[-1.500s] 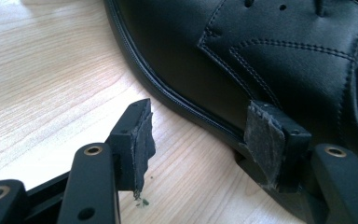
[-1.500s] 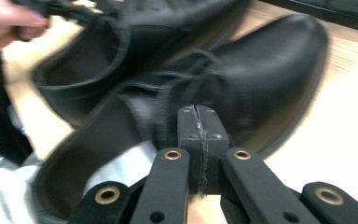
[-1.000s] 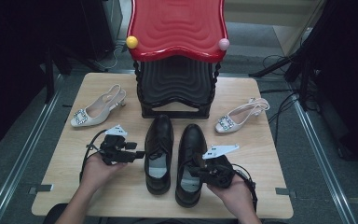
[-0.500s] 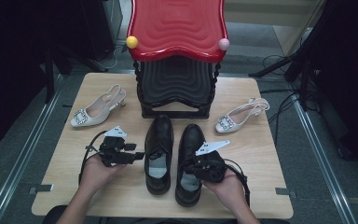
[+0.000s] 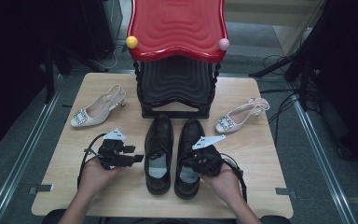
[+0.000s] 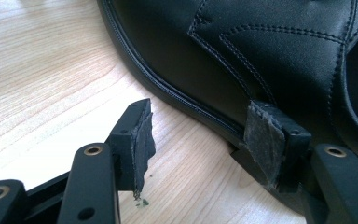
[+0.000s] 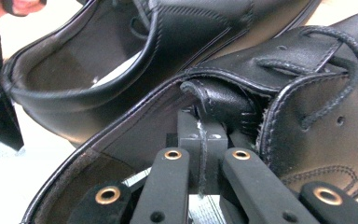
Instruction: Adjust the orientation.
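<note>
Far left, near the table's [image 5: 261, 196] left edge, the beige heeled shoe [image 5: 95, 111] lies untouched, toe toward that edge.

Your left gripper [image 5: 137, 158] sits low by the front-left part of the table with its jaws wide apart and nothing between them. In the left gripper view its pads [image 6: 142, 140] hover over bare wood, just beside the outer flank of the left black shoe [image 5: 159, 151]. Looks staged to grab that shoe's side wall, not yet on it.

The black pair stands at centre front, toes pointing at the red-and-black rack [image 5: 177, 60] along the back edge. Likely both go onto the rack, hence one gripper per shoe.

Your right gripper [image 5: 189, 162] is over the opening of the right black shoe [image 5: 189, 156]. In the right gripper view the jaws are closed tight together, tips tucked against the folded leather just under the laces. Whether any leather is actually pinched, I can't tell.

Versus a second ago: the right gripper has slid left and down, from beside the shoe to into it. The left gripper hasn't moved.

Far right, the second beige heeled shoe [image 5: 241, 115] lies near the right edge, clear of everything.
</note>
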